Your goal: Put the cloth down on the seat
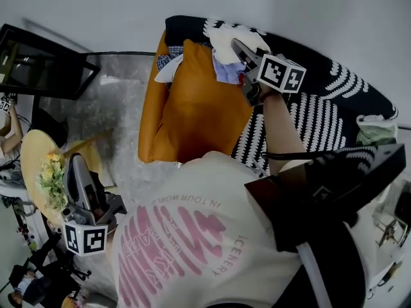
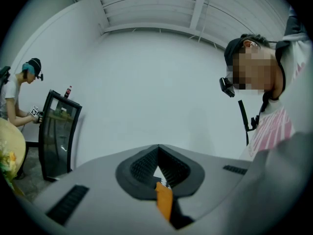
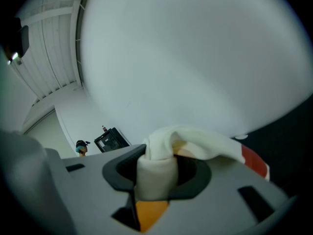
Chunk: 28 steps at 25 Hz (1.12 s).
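In the head view my right gripper [image 1: 239, 49] is shut on a white cloth [image 1: 226, 38] above the far end of the orange seat [image 1: 192, 117]. A lilac cloth [image 1: 227, 72] and a plaid one [image 1: 168, 60] lie at that end of the seat. The right gripper view shows the white cloth [image 3: 195, 142] bunched between the pads of the right gripper [image 3: 156, 155] and draping off to the right. My left gripper [image 1: 77, 167] is held low at the left, far from the seat. In its own view the left gripper [image 2: 159, 153] has its jaws together with nothing between them.
A black-and-white patterned sofa [image 1: 324, 111] curves behind and to the right of the seat, with a pale bundle [image 1: 376, 130] on it. A round wooden table [image 1: 32, 159] with flowers [image 1: 52, 175] stands by the left gripper. A dark glass cabinet [image 1: 45, 69] is at far left. Another person [image 2: 17, 94] stands there.
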Tool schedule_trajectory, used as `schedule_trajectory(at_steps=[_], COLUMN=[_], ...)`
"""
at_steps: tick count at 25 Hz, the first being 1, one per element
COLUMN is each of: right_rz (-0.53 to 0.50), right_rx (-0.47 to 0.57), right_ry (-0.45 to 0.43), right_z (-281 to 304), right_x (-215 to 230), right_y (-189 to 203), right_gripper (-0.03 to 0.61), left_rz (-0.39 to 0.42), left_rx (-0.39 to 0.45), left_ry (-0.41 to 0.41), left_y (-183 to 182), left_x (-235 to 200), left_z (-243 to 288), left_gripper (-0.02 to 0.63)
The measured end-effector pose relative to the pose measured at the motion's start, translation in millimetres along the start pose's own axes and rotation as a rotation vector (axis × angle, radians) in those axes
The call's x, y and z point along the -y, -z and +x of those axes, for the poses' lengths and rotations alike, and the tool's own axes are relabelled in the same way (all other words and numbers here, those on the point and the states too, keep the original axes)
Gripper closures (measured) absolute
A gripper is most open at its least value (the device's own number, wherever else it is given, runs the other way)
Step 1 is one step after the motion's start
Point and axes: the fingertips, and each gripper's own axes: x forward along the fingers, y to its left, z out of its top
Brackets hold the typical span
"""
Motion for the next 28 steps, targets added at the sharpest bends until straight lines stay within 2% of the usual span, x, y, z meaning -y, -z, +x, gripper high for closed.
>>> schedule_trajectory(at_steps=[4, 9, 12, 17, 20, 25, 28], right_rz=[0.01, 0.032, 0.004, -0.212, -0.348, -0.565, -0.653], right_rx=[-0.048, -0.131, -0.199, -0.351, -0.448, -0.591, -0.655], right_ry=[0.07, 0.096, 0.138, 0.267, 0.303, 0.276, 0.251], right_z=[1, 5, 5, 5, 9, 20, 27], right_x=[31, 53, 70, 90, 95, 94, 91], right_y=[20, 49, 67, 87, 95, 109, 116], right_gripper=[0.442, 0.442, 0.443, 0.442, 0.443, 0.443, 0.443], left_rz=[-0.002, -0.027, -0.029, -0.025, -0.023, -0.021, -0.024], left_rx=[-0.028, -0.046, -0.055, -0.063, -0.063, -0.069, -0.071], left_ry=[-0.027, -0.045, -0.045, -0.053, -0.054, -0.061, -0.067], left_y=[6, 11, 15, 18, 18, 18, 18], left_x=[3, 3, 7, 8, 10, 11, 9], left_z=[1, 3, 6, 7, 8, 9, 8], left_gripper=[0.604, 0.604, 0.604, 0.604, 0.604, 0.604, 0.604])
